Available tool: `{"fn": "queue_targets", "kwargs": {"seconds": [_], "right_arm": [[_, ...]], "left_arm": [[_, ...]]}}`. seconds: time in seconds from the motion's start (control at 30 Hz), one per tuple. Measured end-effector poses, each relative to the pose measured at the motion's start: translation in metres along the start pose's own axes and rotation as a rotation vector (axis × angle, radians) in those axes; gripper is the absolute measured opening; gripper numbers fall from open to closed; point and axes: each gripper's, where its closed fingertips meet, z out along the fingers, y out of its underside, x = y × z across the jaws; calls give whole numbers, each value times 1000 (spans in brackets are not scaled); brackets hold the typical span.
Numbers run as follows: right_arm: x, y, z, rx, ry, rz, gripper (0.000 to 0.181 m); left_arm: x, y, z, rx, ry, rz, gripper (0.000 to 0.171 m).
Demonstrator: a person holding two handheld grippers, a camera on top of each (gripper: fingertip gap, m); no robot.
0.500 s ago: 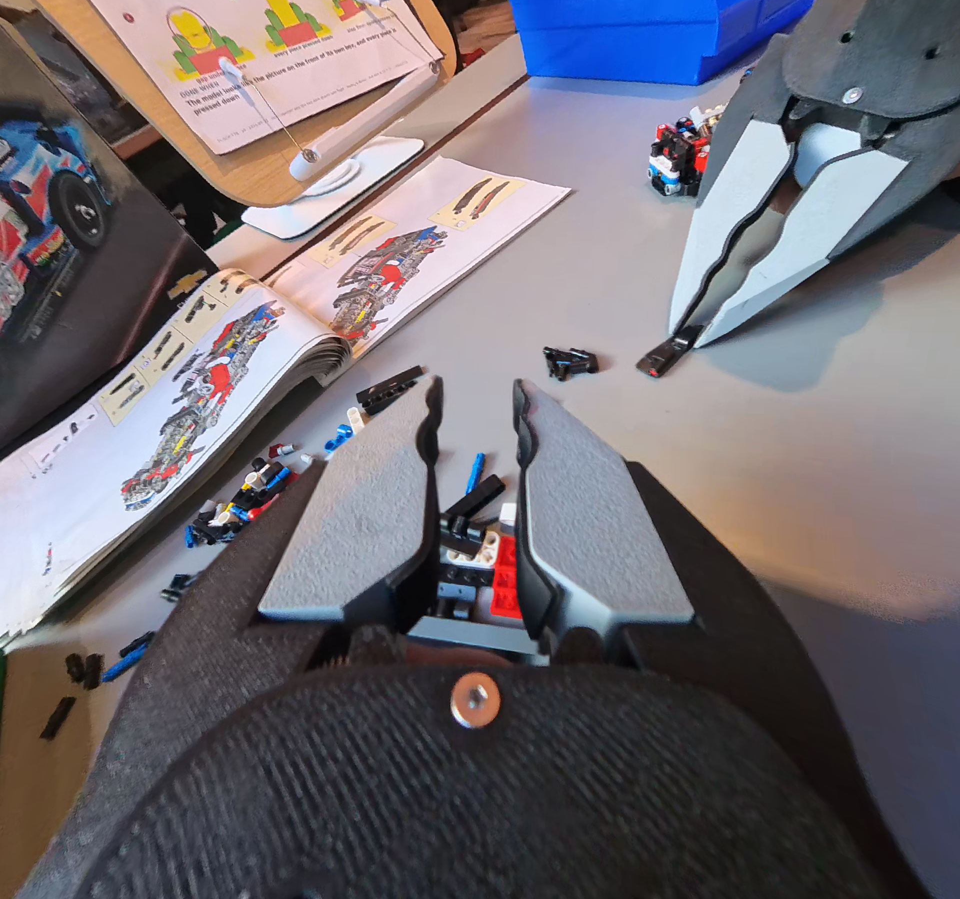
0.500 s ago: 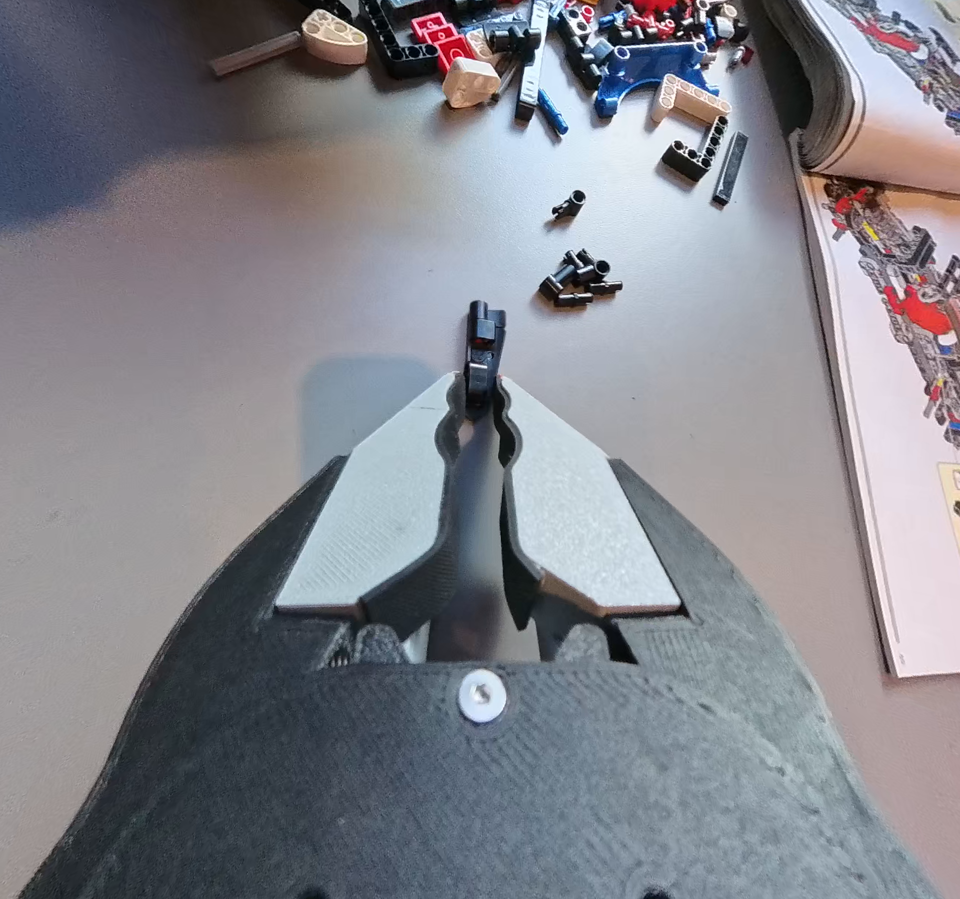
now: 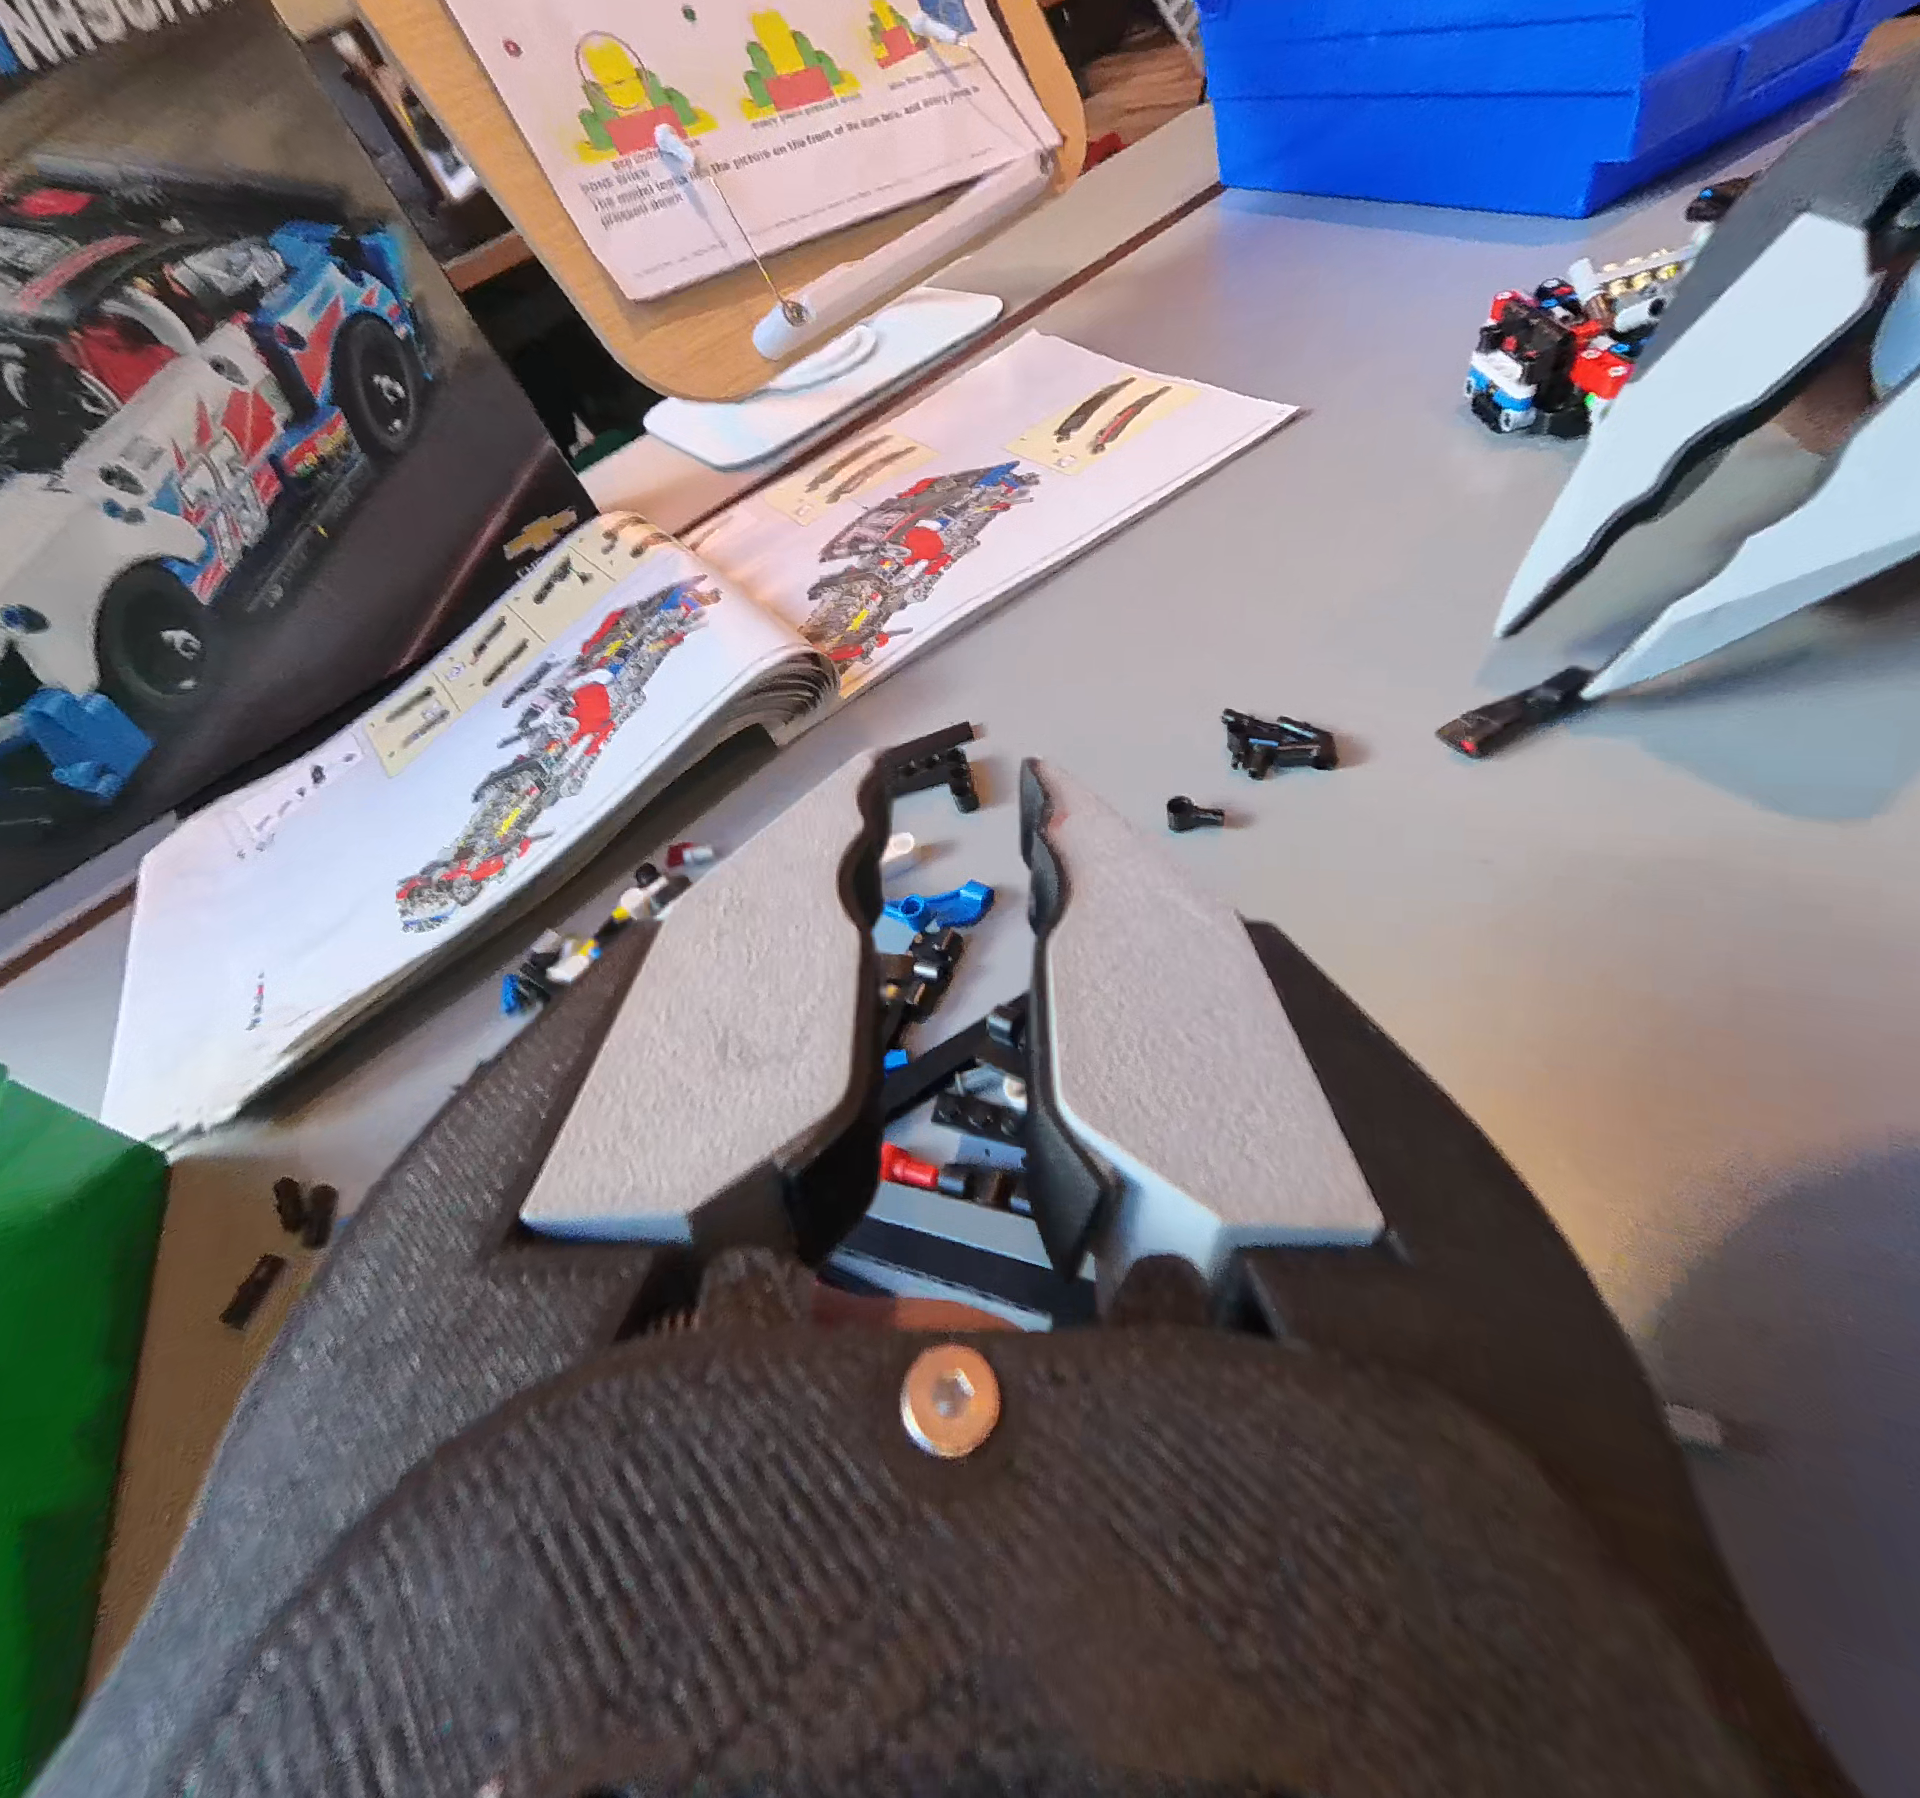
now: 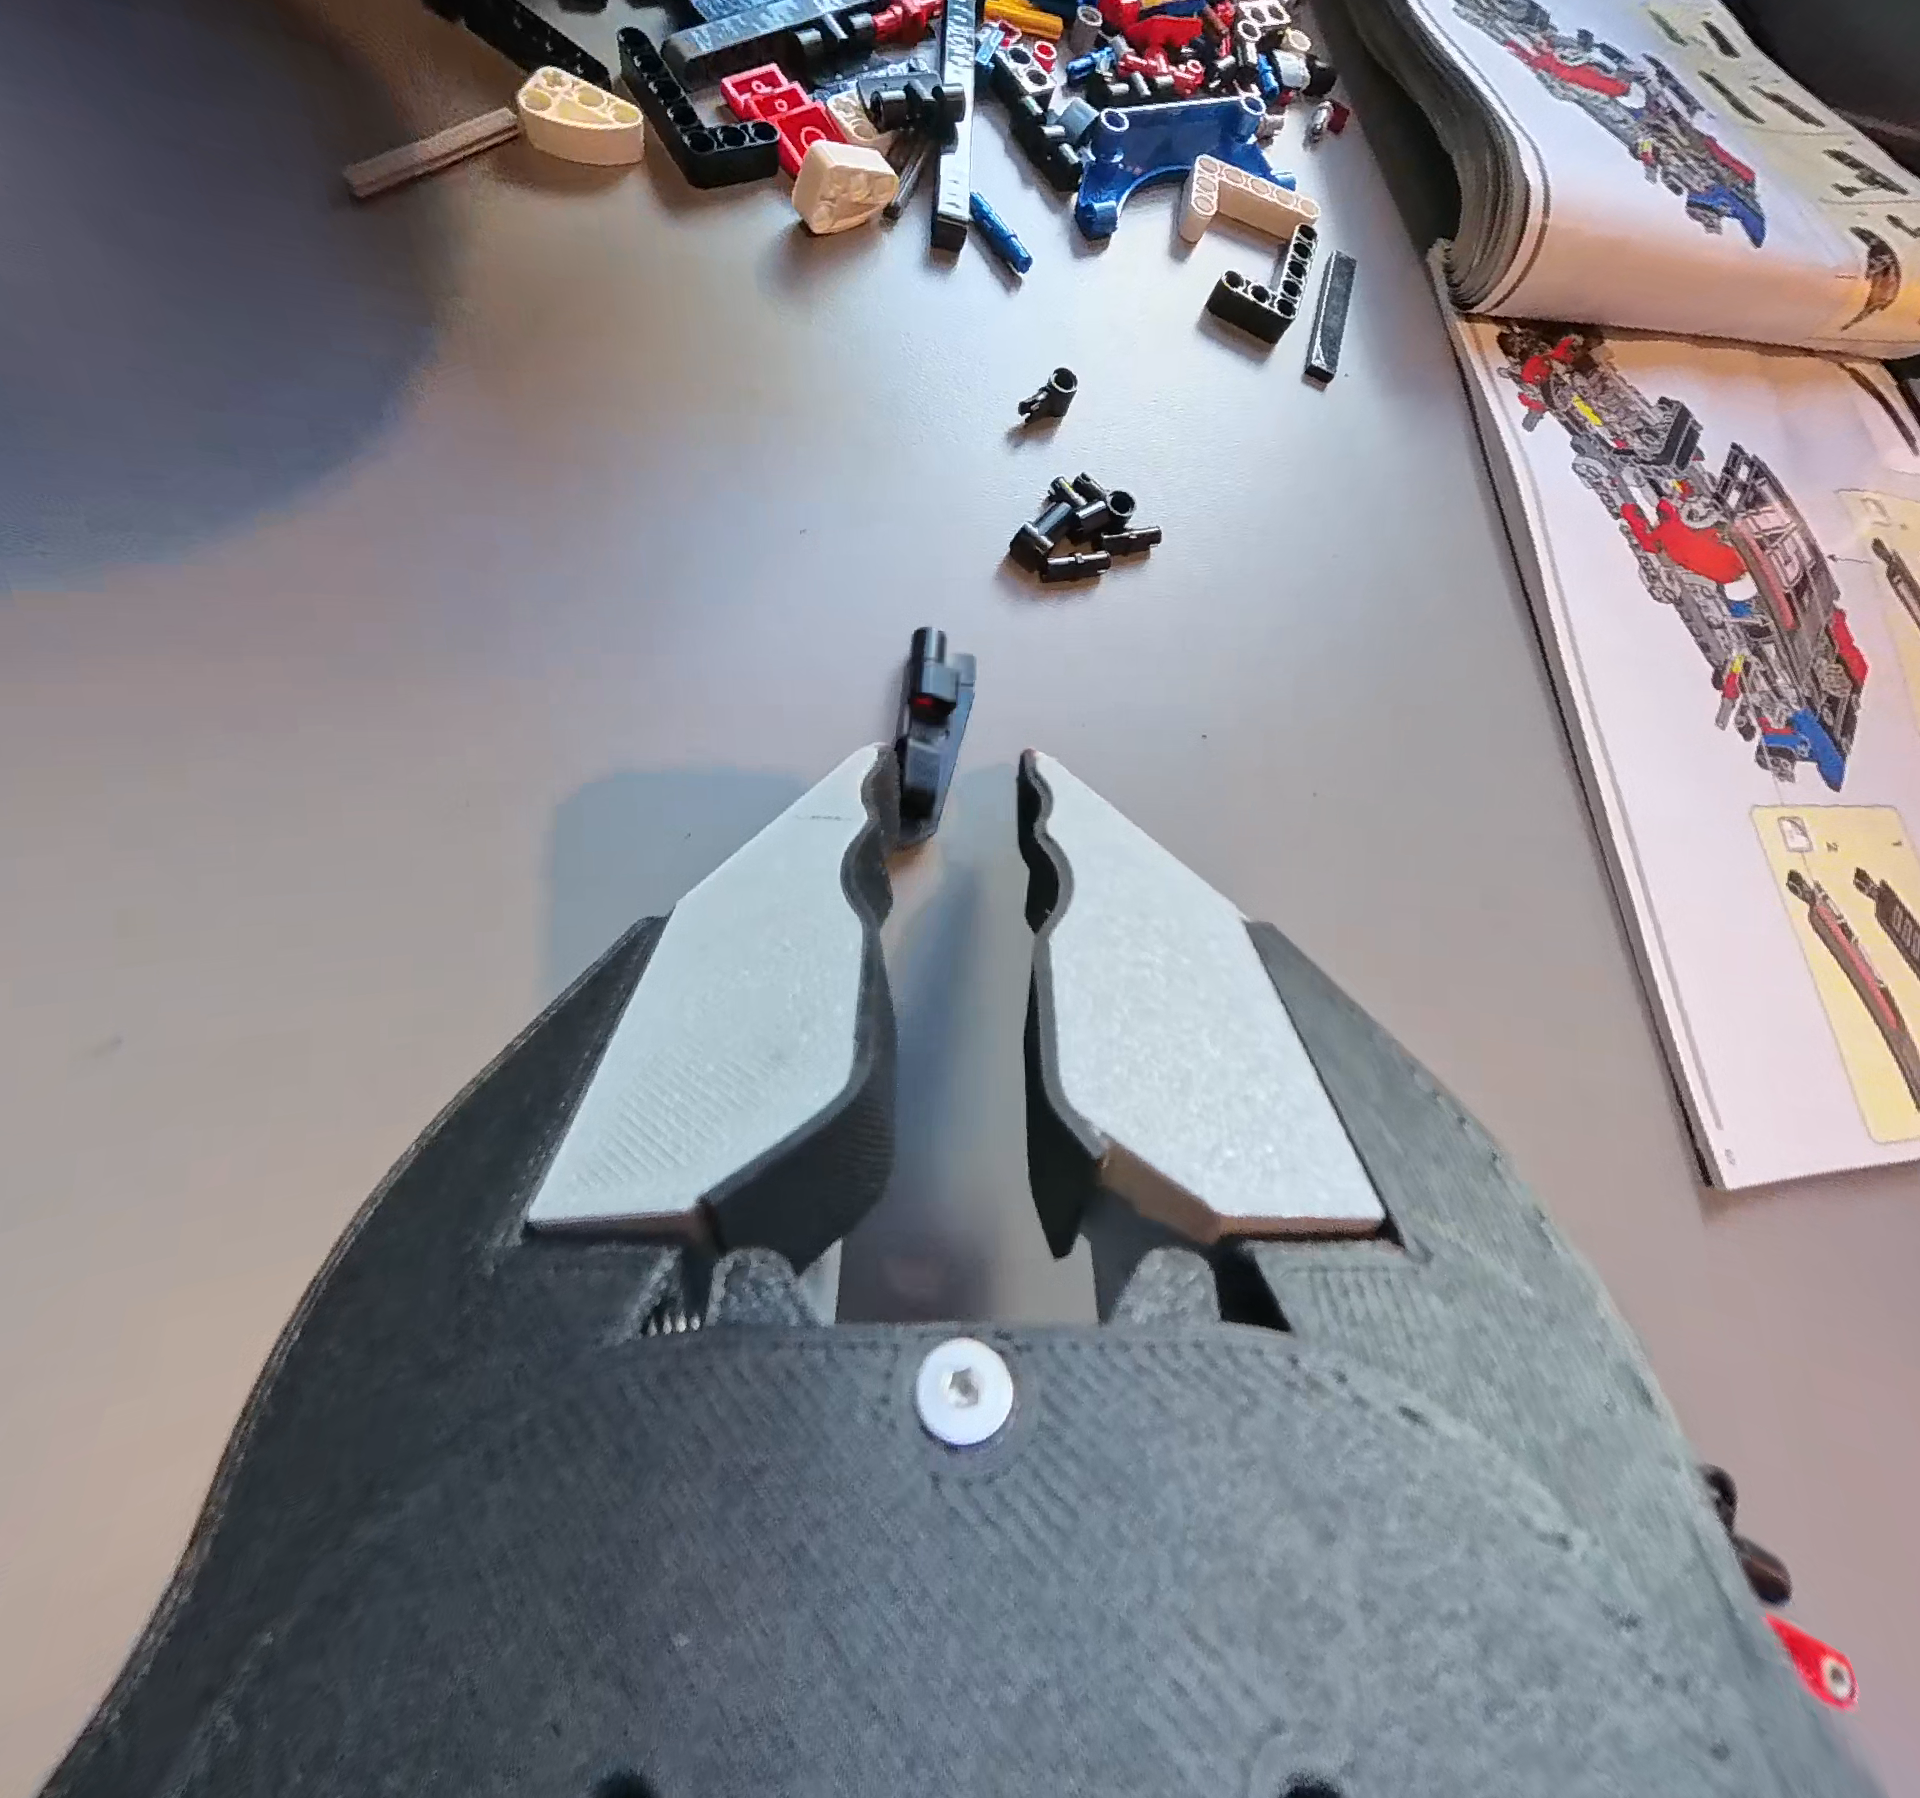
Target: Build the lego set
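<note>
we see a small black piece [image 4: 933, 732] with a red dot lying on the grey table [image 4: 520, 605], leaning against 1 finger of our right tongs [image 4: 951, 782], which are released. our left tongs [image 3: 951, 782] gape above loose bricks [image 3: 925, 959]. bare table lies left; the booklet [image 4: 1683, 709] borders the right.

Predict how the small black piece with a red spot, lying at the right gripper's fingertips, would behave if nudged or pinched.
The small black piece looks rigid plastic, so probably stiff and light. Lying long and flat on the smooth grey table, it likely slides rather than rolls. Being narrow, it might twist when pinched.
</note>
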Motion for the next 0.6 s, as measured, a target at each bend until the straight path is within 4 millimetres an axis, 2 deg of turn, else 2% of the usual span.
{"fn": "queue_targets", "kwargs": {"seconds": [0.1, 0.2, 0.37, 0.5, 0.6], "right_arm": [[0, -4, -4, 27, 14, 27, 22], [-2, -5, -6, 41, 16, 27, 22], [-8, -6, -6, 37, 11, 19, 21], [-12, -10, -8, 48, 1, 6, 21], [-12, -9, -9, 42, 3, 7, 21]], "left_arm": [[10, 10, 3, -71, 60, -46, 26], [26, 6, 7, -111, 110, -50, 26], [51, 11, 26, -252, 210, -27, 27], [60, 22, 40, -328, 252, -49, 27], [58, 25, 47, -353, 228, -38, 28]]}}
